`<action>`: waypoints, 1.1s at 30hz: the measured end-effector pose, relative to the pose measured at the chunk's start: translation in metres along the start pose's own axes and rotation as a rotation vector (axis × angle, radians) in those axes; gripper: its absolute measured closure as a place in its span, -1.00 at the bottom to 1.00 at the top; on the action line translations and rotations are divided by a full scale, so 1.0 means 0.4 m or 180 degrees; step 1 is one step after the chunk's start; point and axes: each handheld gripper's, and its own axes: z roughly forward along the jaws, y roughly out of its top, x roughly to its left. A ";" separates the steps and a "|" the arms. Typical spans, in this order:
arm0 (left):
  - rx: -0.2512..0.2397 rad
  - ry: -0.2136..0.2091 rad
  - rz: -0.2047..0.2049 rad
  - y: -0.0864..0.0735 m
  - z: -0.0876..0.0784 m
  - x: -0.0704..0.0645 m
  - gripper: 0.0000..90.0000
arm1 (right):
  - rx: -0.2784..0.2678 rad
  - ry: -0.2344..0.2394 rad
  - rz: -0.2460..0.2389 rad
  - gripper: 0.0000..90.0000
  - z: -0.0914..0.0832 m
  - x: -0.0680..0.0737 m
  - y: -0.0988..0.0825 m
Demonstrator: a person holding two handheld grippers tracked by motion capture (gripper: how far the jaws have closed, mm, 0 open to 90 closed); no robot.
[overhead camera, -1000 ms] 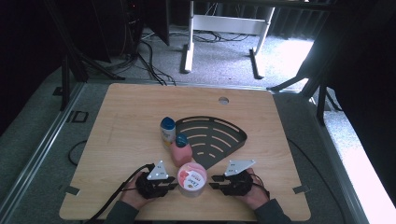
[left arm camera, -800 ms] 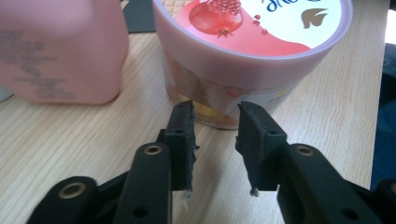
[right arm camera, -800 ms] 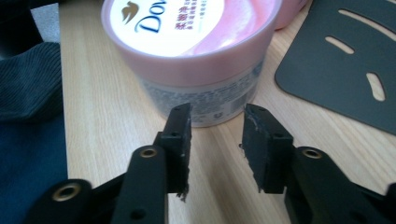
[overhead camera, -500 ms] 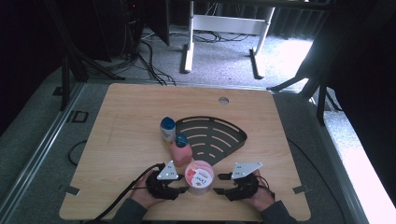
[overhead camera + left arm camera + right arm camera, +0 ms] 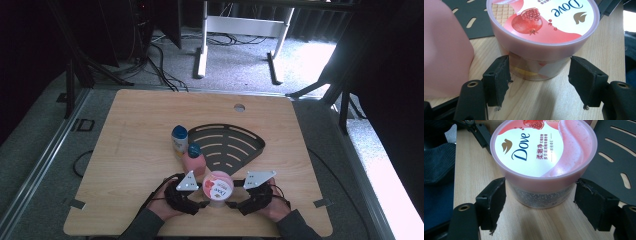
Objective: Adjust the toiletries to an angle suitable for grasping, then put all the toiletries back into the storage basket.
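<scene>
My tub [image 5: 218,185] stands upright on the table [image 5: 130,130] at about six o'clock from the black rack [image 5: 227,142], between my two tongs. My left tongs [image 5: 199,196] sit at its nine o'clock, my right tongs [image 5: 235,196] at its three o'clock. In the left gripper view the tub [image 5: 541,37] lies between jaws that have just been opening; both pads stand off its wall, so nothing is clamped. In the right gripper view it is the same: the tub [image 5: 544,157] is between jaws that have just spread, with a gap on each side. The tub's far rim is cut off at the top of both gripper views. The pink bottle [image 5: 194,161] at the tub's eleven o'clock is a cropped pink mass [image 5: 445,55] in the left gripper view. Behind it a blue-capped bottle [image 5: 179,140] has a label too small to read.
</scene>
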 end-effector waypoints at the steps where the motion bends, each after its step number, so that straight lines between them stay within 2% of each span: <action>1: 0.0009 0.0002 0.0024 0.003 0.001 -0.001 -0.24 | 0.0002 0.0001 -0.0009 -0.46 -0.002 -0.001 -0.002; 8: -0.0015 -0.0047 0.0068 0.029 0.024 -0.017 -0.23 | 0.0017 0.0008 0.0003 -0.47 -0.034 -0.008 -0.025; 14: -0.0087 -0.0091 0.0064 0.047 0.055 -0.017 -0.33 | 0.0024 -0.0103 0.0024 -0.50 -0.053 -0.012 -0.043; 33: -0.0154 -0.0058 0.0093 0.070 0.088 -0.020 -0.46 | -0.0015 -0.0134 0.0119 -0.63 -0.063 -0.029 -0.056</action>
